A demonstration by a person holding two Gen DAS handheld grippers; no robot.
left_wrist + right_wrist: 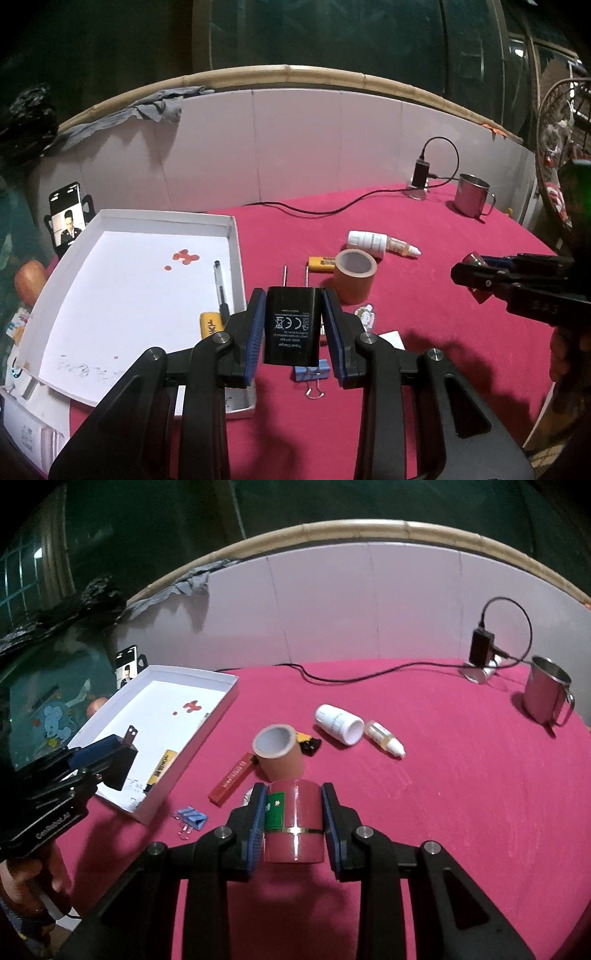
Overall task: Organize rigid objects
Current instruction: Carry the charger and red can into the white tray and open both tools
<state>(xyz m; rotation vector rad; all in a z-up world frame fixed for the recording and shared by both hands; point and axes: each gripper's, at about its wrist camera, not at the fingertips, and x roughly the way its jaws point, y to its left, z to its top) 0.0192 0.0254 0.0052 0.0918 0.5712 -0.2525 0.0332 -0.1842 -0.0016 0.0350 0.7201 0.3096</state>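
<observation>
Here the black charger (291, 325) sits clamped between the left hand-held gripper's (293, 328) pads.

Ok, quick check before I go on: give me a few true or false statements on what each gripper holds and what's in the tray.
1. The left gripper is clamped on a black charger. True.
2. The right gripper is empty. False: it grips a red cylinder.
3. A pen lies inside the white tray. True.
4. The brown tape roll is in the tray. False: it stands on the red cloth.
5. The metal mug lies on its side. False: it stands upright.
</observation>
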